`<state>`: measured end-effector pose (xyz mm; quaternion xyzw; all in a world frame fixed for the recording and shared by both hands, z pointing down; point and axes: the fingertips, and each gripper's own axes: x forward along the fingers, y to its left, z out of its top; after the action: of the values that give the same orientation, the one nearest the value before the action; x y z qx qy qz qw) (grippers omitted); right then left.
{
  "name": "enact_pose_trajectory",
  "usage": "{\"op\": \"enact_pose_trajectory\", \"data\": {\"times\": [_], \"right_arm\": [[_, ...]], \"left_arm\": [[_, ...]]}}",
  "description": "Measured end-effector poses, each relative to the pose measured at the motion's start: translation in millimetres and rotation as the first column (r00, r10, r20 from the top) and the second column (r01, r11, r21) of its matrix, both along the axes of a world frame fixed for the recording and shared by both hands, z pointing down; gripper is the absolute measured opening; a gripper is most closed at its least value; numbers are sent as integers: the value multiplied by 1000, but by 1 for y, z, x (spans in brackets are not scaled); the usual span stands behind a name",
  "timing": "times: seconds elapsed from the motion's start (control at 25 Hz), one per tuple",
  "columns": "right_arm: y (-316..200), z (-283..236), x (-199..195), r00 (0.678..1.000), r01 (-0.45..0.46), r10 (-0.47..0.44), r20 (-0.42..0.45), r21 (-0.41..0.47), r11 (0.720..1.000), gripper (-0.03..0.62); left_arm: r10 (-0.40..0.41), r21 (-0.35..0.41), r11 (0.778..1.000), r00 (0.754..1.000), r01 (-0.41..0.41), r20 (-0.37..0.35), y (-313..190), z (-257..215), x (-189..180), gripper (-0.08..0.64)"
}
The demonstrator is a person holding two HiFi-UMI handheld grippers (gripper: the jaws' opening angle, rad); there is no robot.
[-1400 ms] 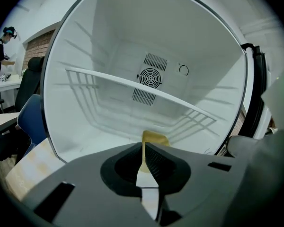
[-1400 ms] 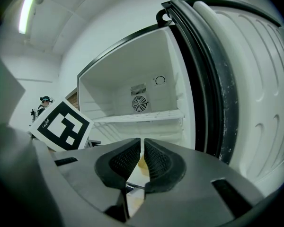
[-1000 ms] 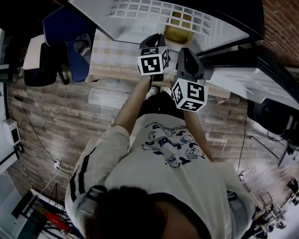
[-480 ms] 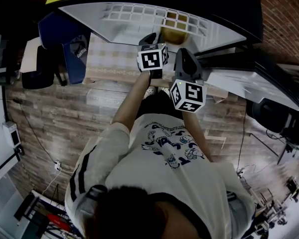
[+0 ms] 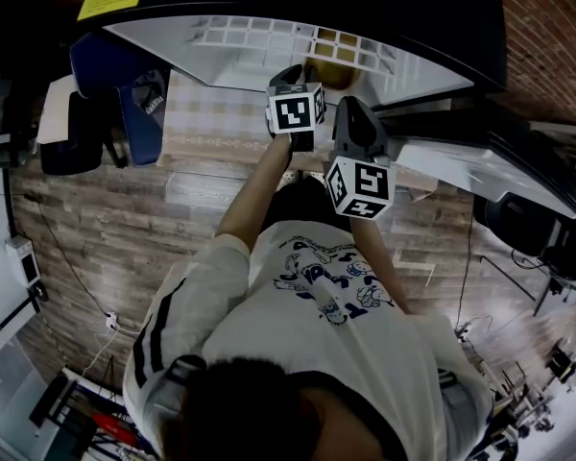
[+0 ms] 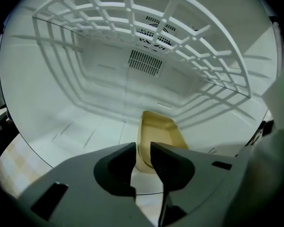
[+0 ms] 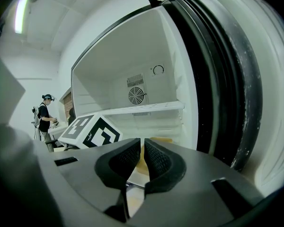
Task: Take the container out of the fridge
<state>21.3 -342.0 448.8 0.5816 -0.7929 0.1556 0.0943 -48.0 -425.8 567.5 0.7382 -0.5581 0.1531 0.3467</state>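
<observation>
As the left gripper has edged deeper into the open white fridge over the last second, the tan oblong plastic container on the fridge floor now sits just beyond its tips, at lower centre of its view. Its jaws stand narrowly apart, pinching nothing. The right gripper, pressed together and empty, waits at the doorway. A grasp looks close but unmade.

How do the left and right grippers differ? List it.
The left gripper reaches further into the fridge; the right gripper hangs back. The left gripper's jaws show a narrow gap at the container wall; the right gripper's jaws are nearly together, empty. Both point into the fridge.
</observation>
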Motion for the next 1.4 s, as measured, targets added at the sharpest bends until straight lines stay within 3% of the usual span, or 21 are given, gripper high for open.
{"op": "enact_pose_trajectory", "data": {"times": [0.8, 1.4], "right_arm": [[-5, 5, 6, 1000, -1, 1, 1, -16, 1000, 46], [-5, 8, 11, 1000, -22, 22, 12, -20, 1000, 46]], "left_arm": [[-34, -53, 998, 999, 35, 34, -9, 14, -3, 72], [-22, -37, 999, 997, 25, 75, -12, 14, -3, 37]]}}
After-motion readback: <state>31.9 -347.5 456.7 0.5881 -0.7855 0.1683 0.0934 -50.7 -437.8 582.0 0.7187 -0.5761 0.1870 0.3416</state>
